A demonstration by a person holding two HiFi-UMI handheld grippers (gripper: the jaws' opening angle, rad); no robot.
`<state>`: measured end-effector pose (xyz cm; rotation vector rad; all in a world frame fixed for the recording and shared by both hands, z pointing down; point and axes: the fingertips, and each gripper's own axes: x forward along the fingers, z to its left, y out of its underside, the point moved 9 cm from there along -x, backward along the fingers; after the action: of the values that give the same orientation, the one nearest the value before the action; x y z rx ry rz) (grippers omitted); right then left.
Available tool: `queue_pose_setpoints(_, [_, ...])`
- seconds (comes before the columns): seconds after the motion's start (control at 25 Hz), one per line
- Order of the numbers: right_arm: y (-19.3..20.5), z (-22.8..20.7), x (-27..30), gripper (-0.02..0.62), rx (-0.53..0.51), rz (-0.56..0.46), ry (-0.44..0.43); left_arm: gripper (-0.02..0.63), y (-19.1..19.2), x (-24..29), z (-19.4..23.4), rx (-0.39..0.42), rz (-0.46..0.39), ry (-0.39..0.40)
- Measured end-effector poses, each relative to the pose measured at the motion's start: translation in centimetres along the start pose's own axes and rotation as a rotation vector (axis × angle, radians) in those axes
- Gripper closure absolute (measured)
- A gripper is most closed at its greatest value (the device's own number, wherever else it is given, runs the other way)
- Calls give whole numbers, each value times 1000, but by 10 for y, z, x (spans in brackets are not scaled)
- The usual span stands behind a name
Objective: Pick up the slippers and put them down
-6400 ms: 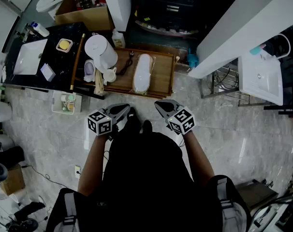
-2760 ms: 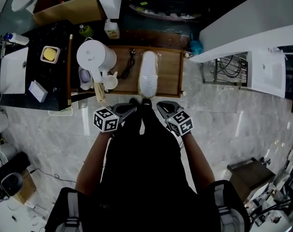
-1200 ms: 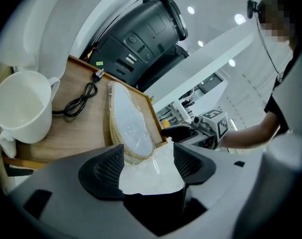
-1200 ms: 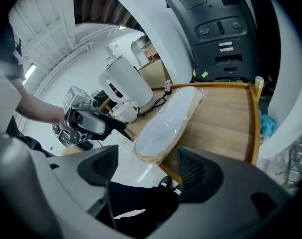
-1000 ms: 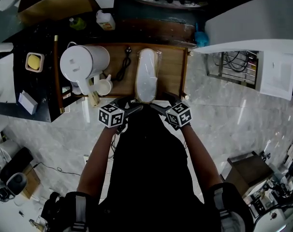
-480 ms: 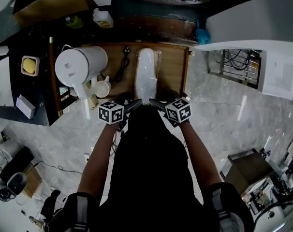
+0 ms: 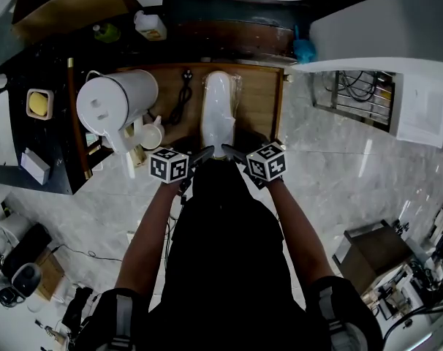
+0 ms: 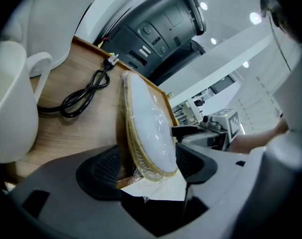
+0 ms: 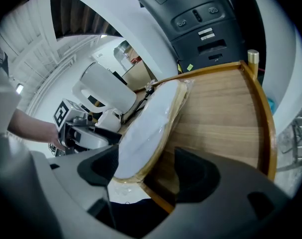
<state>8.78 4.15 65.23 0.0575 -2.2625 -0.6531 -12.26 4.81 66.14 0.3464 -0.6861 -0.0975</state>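
Observation:
A pair of white slippers (image 7: 218,112) wrapped in clear plastic lies lengthwise on a wooden tray (image 7: 259,101). Both grippers meet at the near end of the slippers. The left gripper (image 7: 200,156) comes in from the left and stands open. In the left gripper view the left gripper (image 8: 147,168) has the heel of the slippers (image 8: 148,128) between its jaws, with little space on either side. The right gripper (image 7: 233,153) is open too. In the right gripper view the right gripper (image 9: 148,171) has the slippers (image 9: 143,133) beside its left jaw and the tray's (image 9: 226,123) front rim between the jaws.
A white kettle (image 7: 108,107) and a cup (image 7: 150,134) stand left of the tray, and a black cord (image 7: 181,101) lies on it beside the slippers. A white counter (image 7: 382,28) juts in at right. The floor (image 7: 338,174) is grey marble.
The person has stepped up to the tray. Both grippers moved forward and inward until their jaws reached the slippers' near end.

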Motion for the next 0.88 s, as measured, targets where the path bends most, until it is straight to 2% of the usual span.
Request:
queue_pose_setpoints(0.24, [-1,-1,6,244,4,11,2,275,-3,9,3,10,40,-8])
queue_pose_setpoints(0.52, [-5,-3,9,249,15,23,-14,275,-6,13,4,8,48,-19])
queue_pose_setpoints(0.88, [-5,-2,16,305,30,50,-36,275,-8,15,5,-27,49,8])
